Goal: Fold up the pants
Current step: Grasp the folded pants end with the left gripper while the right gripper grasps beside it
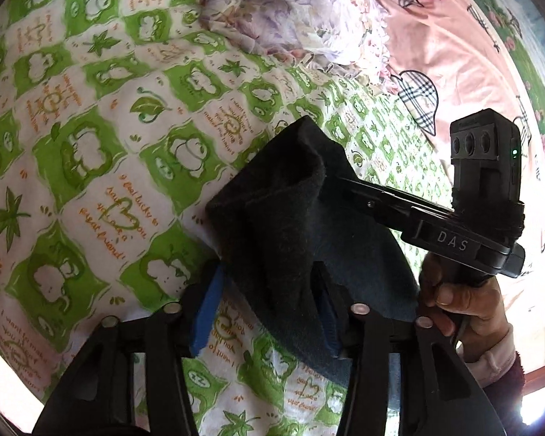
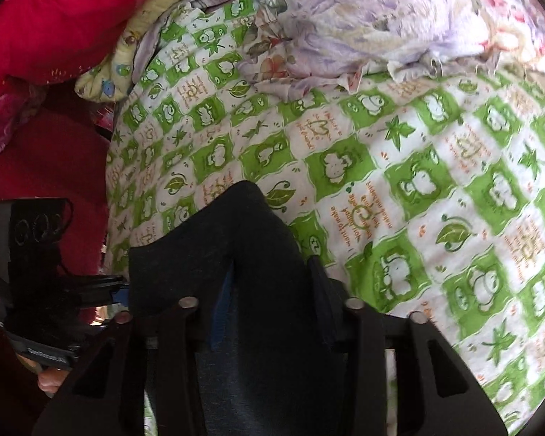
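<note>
The dark pants [image 1: 283,225] hang bunched over the green and white checked bedsheet [image 1: 91,152]. In the left wrist view my left gripper [image 1: 269,272] has the cloth between its blue pads [image 1: 205,312]; the right finger is buried in the folds. From the right, my right gripper [image 1: 332,181] reaches in, held by a hand [image 1: 457,301], its thin fingers pinched on the same bundle. In the right wrist view the pants [image 2: 243,254] fill the gap of my right gripper [image 2: 272,265], and my left gripper [image 2: 121,285] bites the cloth's left edge.
A crumpled floral blanket [image 2: 381,11] lies at the far side of the bed. Red bedding [image 2: 47,21] and a yellow printed cloth [image 2: 134,40] sit at the left. A pink sheet with a plaid heart [image 1: 421,98] lies to the right.
</note>
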Demonstrator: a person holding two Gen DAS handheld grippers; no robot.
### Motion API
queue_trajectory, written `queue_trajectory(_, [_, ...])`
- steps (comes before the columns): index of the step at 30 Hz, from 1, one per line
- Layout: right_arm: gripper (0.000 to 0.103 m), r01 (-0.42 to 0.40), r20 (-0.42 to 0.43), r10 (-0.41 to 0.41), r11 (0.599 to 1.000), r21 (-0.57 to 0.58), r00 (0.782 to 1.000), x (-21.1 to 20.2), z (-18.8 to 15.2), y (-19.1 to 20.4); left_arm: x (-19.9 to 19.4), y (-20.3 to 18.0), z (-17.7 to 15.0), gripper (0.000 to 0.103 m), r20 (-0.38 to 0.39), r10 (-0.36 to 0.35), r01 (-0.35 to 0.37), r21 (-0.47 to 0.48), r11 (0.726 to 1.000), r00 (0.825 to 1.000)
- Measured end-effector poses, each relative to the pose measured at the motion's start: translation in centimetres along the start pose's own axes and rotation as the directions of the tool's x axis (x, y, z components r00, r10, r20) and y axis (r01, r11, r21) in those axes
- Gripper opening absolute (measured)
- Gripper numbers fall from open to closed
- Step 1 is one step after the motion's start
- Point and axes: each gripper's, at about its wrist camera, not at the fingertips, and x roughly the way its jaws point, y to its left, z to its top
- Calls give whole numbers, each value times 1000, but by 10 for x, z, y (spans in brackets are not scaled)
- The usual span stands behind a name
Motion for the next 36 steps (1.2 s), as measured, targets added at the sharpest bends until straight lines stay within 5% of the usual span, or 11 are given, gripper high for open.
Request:
queue_trajectory(5, [21, 22, 51, -21, 1000, -19, 998, -22, -5, 11, -3, -13, 6, 20, 9, -32, 32, 31, 999, 999])
queue_trajectory(15, [20, -33, 309, 22, 999, 31, 951, -139, -41, 15, -56, -100, 2, 18, 74, -177, 155, 238, 959, 981])
queue_trajectory(25, [20, -8, 508, -67, 990, 144, 859, -246, -135, -2, -68, -212, -47, 18, -30, -329, 303, 472, 828, 944])
queue_trajectory(36, [19, -25, 614, -172, 954, 299, 770, -293, -251, -24, -47, -287, -132, 18, -185, -319, 361, 623, 694, 930])
